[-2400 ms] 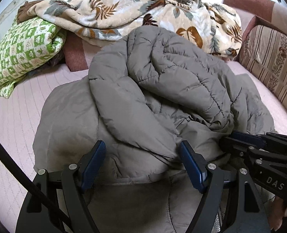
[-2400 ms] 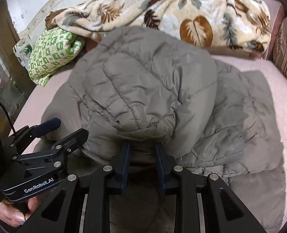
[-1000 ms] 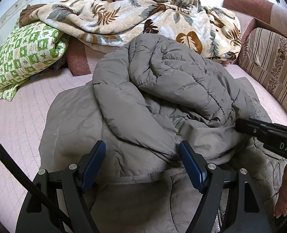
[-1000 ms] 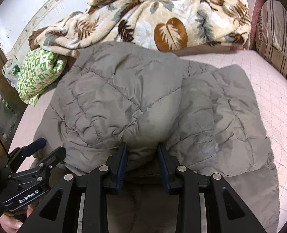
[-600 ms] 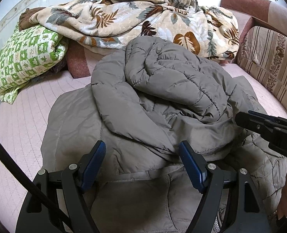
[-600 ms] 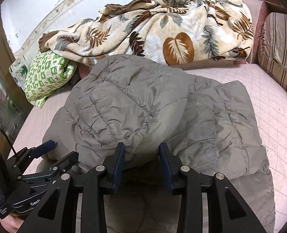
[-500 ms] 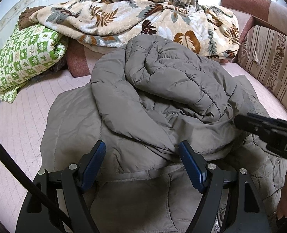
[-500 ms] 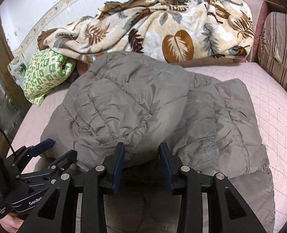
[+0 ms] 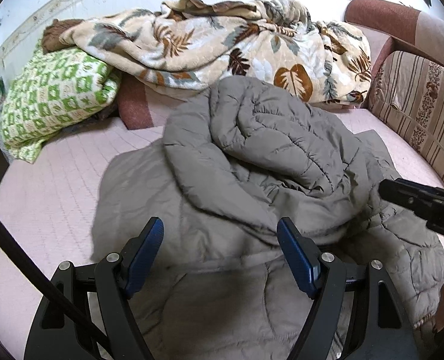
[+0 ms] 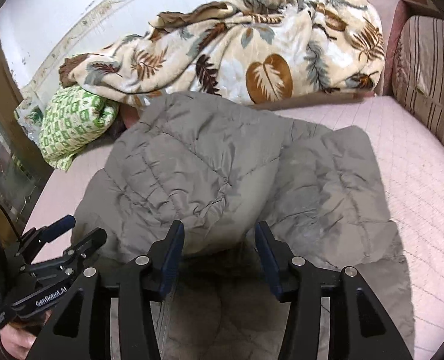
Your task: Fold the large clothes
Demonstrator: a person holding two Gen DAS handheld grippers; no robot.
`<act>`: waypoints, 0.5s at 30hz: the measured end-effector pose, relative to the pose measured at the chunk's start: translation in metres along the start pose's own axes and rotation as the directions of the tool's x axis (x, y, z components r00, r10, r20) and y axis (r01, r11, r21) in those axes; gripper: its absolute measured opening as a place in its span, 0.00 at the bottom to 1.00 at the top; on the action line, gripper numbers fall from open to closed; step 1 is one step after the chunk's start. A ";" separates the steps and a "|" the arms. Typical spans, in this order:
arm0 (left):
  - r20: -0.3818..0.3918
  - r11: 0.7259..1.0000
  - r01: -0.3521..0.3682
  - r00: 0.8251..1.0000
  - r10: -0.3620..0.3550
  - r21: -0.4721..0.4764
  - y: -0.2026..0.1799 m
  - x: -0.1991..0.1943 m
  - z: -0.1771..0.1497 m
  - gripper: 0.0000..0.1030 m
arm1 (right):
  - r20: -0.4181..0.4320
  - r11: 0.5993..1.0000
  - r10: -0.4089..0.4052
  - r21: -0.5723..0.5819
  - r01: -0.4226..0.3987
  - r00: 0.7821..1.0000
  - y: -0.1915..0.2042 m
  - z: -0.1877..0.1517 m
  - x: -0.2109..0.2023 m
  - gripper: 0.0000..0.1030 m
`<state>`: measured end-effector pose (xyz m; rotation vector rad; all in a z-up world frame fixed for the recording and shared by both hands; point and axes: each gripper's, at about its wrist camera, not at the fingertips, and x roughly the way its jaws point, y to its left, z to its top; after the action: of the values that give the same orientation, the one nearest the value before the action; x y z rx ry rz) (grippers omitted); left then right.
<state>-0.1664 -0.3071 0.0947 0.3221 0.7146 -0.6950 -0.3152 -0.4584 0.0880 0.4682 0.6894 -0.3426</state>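
Grey padded jacket (image 9: 252, 180) lies bunched, half-folded on pink mattress (image 9: 57, 186). Left gripper (image 9: 220, 255) and right gripper (image 10: 219, 252) hover over near hem, both spread, empty. Next likely: flatten hump, regrip edge.

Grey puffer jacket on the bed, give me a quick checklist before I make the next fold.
1. Left gripper open, nothing pinched: ok.
2. Right gripper open, nothing pinched: ok.
3. Grey puffer jacket lying flat: not ok, upper part bunched in a heap.
4. Near hem within reach of both grippers: ok.
5. Leaf-print blanket off the jacket: cannot tell, the edges meet at the back.
6. Green pillow apart from the jacket: ok.
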 end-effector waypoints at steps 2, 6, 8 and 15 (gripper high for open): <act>0.011 1.000 -0.013 1.000 0.013 0.006 0.002 -0.011 -0.004 0.75 | 0.012 1.000 -0.003 -0.012 0.003 1.000 0.000 -0.004 -0.014 0.52; 0.017 0.999 -0.032 0.999 0.032 0.021 0.007 -0.039 -0.027 0.75 | 0.043 1.000 0.003 -0.021 -0.002 0.999 -0.006 -0.018 -0.049 0.53; 0.014 0.998 -0.049 0.999 0.049 0.041 0.008 -0.050 -0.041 0.75 | 0.057 1.000 0.015 -0.014 -0.014 0.998 -0.010 -0.031 -0.066 0.55; -0.044 0.997 -0.063 0.997 0.065 0.048 0.007 -0.079 -0.104 0.75 | 0.037 0.998 0.001 0.060 -0.003 0.999 -0.040 -0.097 -0.111 0.57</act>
<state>-0.2558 -0.2137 0.0753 0.4034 0.7286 -0.6458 -0.4647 -0.4259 0.0852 0.5185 0.6443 -0.3695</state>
